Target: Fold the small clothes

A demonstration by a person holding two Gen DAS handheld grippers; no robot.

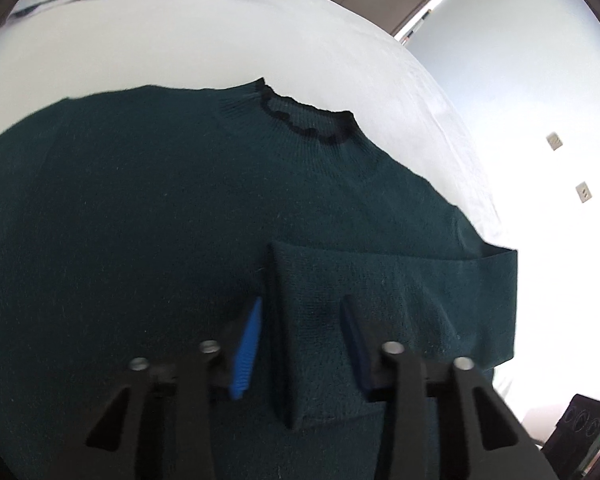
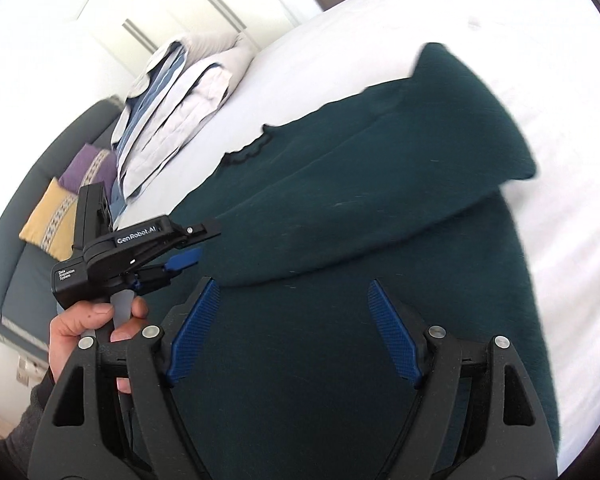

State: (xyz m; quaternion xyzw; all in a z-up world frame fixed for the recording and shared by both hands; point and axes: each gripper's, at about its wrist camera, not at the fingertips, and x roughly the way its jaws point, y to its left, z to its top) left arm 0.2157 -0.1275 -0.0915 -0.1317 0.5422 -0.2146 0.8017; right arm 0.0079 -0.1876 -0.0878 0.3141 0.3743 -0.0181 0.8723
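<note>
My dark green sweater [image 1: 148,208] lies spread flat on the white bed [image 1: 180,36], its neckline with the dark scalloped trim [image 1: 300,120] pointing away from me. One sleeve [image 1: 380,292] is folded across the body of the sweater, the cuff end lying on the chest area, the fold at the bed's edge on the right of the left wrist view.

My left gripper [image 1: 300,340] hovers right over that folded sleeve. Its fingers are spread apart, one blue pad [image 1: 246,354] on one side of the cuff and the other, darker-looking pad on the other side; the sleeve sits between them but they are not pinching it.

My right gripper [image 2: 294,332] is over the lower body of the sweater, fingers wide apart, blue ribbed pads [image 2: 194,328] clear of each other, nothing between them but the knit below. In this view the other sleeve [image 2: 400,160] lies folded diagonally across the sweater, and my left hand [image 2: 96,340] holds the black handle of the left gripper at the sweater's edge.

Beyond the sweater, a folded grey and blue duvet [image 2: 172,100] is stacked on the bed. Past it stands a teal sofa [image 2: 16,264] with a yellow cushion [image 2: 48,220] and a purple cushion [image 2: 88,168].
</note>
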